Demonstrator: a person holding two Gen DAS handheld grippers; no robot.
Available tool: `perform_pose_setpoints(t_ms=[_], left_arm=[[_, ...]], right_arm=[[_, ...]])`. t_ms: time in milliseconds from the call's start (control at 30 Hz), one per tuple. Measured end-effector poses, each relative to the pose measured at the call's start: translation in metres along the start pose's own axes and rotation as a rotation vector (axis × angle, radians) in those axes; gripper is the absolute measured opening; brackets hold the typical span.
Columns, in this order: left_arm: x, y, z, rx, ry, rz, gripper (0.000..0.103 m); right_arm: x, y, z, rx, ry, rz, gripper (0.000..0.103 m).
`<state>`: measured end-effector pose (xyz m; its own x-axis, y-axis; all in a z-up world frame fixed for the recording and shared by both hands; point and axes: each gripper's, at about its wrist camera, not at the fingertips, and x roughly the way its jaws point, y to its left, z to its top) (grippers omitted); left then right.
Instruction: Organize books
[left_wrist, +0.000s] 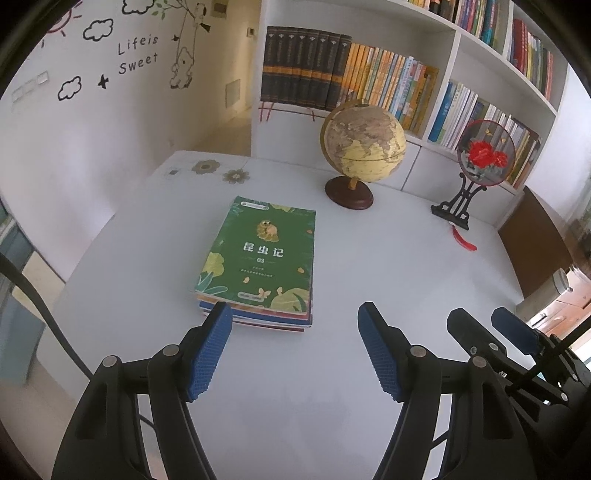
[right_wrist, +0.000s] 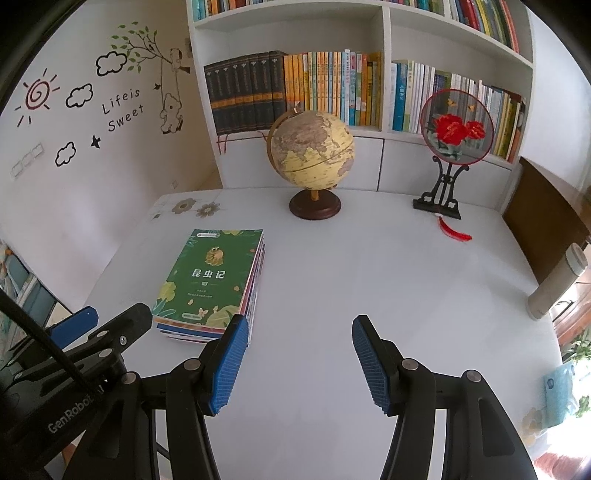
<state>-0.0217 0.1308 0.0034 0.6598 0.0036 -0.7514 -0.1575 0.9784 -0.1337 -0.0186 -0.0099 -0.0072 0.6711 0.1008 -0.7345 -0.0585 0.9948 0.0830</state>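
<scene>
Nearest my lens on the left tool: the left gripper (left_wrist: 295, 347), jaws spread apart with nothing between the blue pads, hanging over bare table (left_wrist: 424, 266). Same picture from the right tool: the right gripper (right_wrist: 297, 360) has its jaws parted and empty.

Largest first. The white table runs out ahead of both tools. Beyond its far edge I see a white bookshelf (right_wrist: 386, 48) packed with upright volumes. On the wall to the left of the tools, a decal (right_wrist: 123, 107) reads "Life is Sweet".

The stack of books (left_wrist: 258, 258) lies flat on the table, a green cover on top. It sits just ahead of the left gripper's left finger; from my left view that fingertip overlaps the stack's near corner, contact I cannot confirm. Relative to the right gripper, the stack is ahead and to the left, by its left finger.

A globe (left_wrist: 364, 146) stands farther ahead, past the stack and to its right. A round fan on a black stand (right_wrist: 456, 127) stands ahead-right of both tools, red tassel (right_wrist: 454, 230) trailing on the table. A pale flask (right_wrist: 557, 284) leans at the far right table edge.
</scene>
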Motion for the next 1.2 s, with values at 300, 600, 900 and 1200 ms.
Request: perform_pose_setpoints(t_ms=[300,600,900,1200], left_arm=[[0.011,0.011,0.003,-0.006,0.040,0.004,0.069],[0.021,0.017,0.005,0.006,0.060,0.006,0.069],[0.024,0.024,0.011,0.010,0.053,0.004,0.069],[0.023,0.031,0.016,0.018,0.008,0.010,0.069]], right_arm=[[0.008,0.011,0.000,-0.006,0.012,0.009,0.057],[0.019,0.018,0.001,0.003,0.032,0.003,0.057],[0.026,0.026,0.004,0.001,0.037,-0.003,0.057],[0.018,0.025,0.016,-0.020,-0.032,-0.045,0.057]])
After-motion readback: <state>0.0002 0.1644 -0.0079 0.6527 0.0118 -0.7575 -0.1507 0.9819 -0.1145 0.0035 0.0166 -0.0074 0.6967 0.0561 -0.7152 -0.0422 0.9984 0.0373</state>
